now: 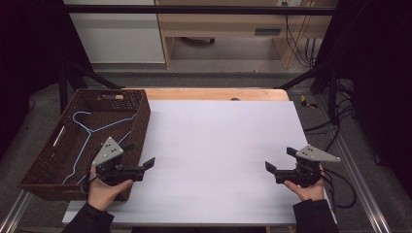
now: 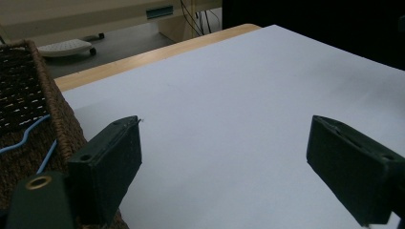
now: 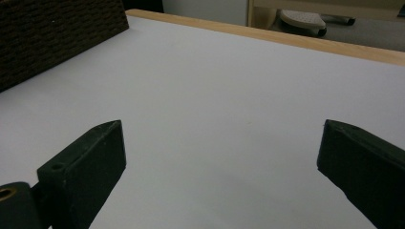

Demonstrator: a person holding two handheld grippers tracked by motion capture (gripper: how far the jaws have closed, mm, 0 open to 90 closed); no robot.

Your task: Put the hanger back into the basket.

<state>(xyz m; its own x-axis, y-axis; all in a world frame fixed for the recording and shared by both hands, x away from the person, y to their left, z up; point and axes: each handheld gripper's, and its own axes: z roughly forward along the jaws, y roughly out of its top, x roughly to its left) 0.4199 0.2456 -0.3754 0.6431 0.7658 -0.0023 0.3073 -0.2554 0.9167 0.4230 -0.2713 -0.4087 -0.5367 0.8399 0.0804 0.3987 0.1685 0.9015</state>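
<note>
The worktop lay under a white sheet, with a bare strip of wood along its far edge. Taking the brown woven basket as the landmark, it sat on the worktop's left side, its long wall running alongside the white surface.

Inside the basket lay a light blue wire hanger, flat on the basket floor, its hook toward the far end. A pale, thin stick-like piece lay near the basket's left wall; what it was could not be told.

The left claw hovered at the basket's near right corner, just over its rim, jaws spread wide and holding nothing. In the left gripper view the blue wire showed just beyond the basket wall, beside the left jaw. The right claw was well apart from the basket, over the right part of the worktop, jaws likewise wide and empty.

By my judgement the work had barely started: the hanger sat untouched in the basket, and the whole of the lifting-out and placing remained. The basket's tall wall stood between the left claw and the hanger, so a reach would likely have to go over the rim and down. The white surface beside the basket carried nothing in the way.
</note>
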